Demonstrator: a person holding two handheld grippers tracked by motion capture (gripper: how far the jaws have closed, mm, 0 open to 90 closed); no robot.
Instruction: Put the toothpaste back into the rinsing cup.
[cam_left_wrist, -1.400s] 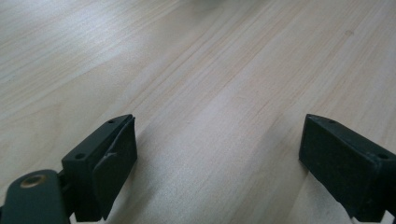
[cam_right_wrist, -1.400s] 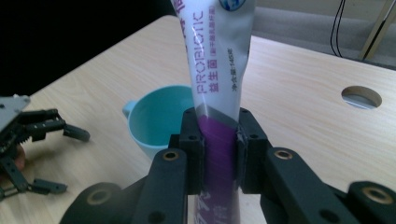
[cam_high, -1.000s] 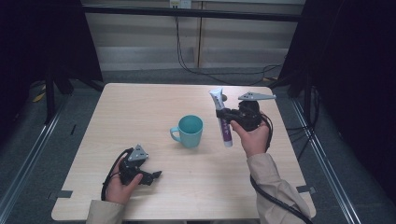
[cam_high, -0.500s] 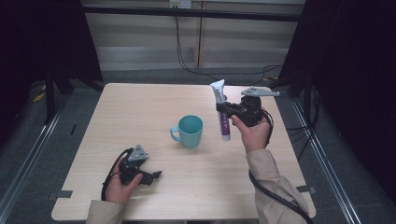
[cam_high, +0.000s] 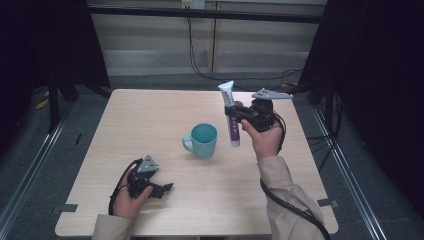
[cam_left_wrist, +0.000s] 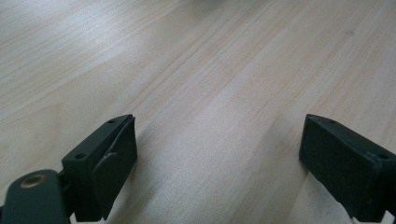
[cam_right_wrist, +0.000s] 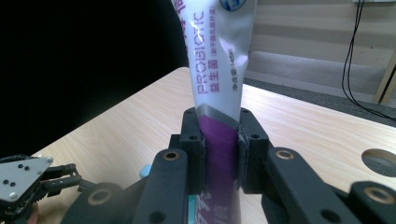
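High view: the right tool (cam_high: 239, 116) is clamped on a white-and-purple tube of cream (cam_high: 230, 114), held in the air above the desk (cam_high: 150, 115) at about 2 o'clock from the teal mug (cam_high: 202, 140). The tube's long axis runs nearly vertical, tilted slightly; its flat crimped end points up toward 12 o'clock and its capped end points down at the desk, hanging just beside the mug's rim on the 3 o'clock side, not over the opening. The mug stands upright, its handle toward 9 o'clock.

Right gripper view: the jaws press on the tube's purple lower band (cam_right_wrist: 219, 140), the printed white body rising above them.

The left tool (cam_high: 162, 189) lies low at the desk's 7 o'clock corner, well apart from the mug; the left gripper view shows its jaws spread wide over bare wood, holding nothing.

Judgement: the right tool is much the nearer to the mug. If the tube is meant for the mug, the coming move turns on shifting it toward 9 o'clock until the capped end stands over the opening, axis kept upright.
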